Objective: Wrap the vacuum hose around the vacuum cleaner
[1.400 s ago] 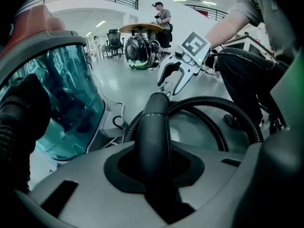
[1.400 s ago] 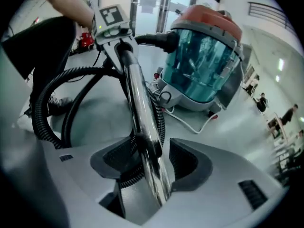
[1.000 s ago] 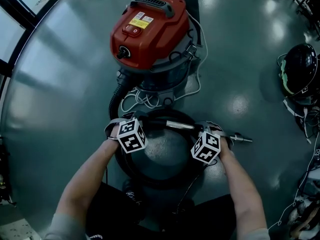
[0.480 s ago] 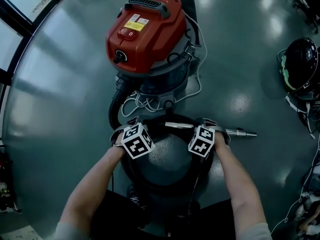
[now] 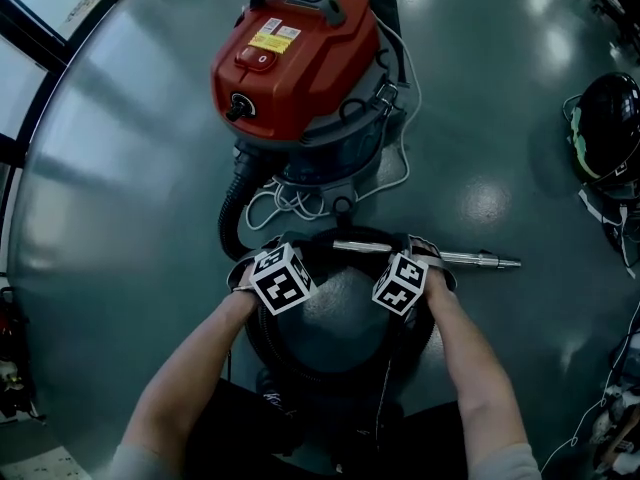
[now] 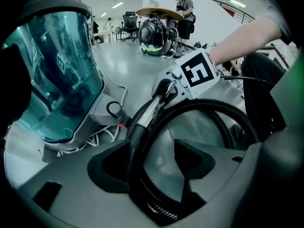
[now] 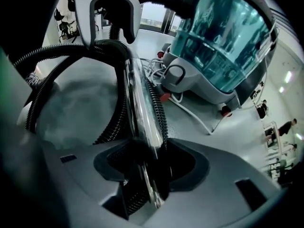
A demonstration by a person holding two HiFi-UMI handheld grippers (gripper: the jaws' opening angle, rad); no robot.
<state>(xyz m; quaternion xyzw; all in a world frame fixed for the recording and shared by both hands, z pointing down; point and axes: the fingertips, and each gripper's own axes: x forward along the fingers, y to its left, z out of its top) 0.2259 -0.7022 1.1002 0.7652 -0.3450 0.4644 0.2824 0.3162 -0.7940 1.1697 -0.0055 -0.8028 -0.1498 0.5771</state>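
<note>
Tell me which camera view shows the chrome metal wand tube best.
The head view: the chrome metal wand tube shows side-on, tip included, only its middle hidden behind the right gripper. The right gripper view shows it foreshortened, clamped between the jaws. The left gripper view catches only a short shiny stretch.

A glossy grey floor (image 5: 520, 98) mirrored ceiling lights; windows (image 5: 30, 28) ran at ten o'clock, a round table (image 6: 159, 12) far off.

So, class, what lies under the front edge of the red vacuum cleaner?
White cord lies bunched on the floor at the foot of the vacuum cleaner, beside the black hose. Whether more cord runs beneath is hidden by its body.
</note>
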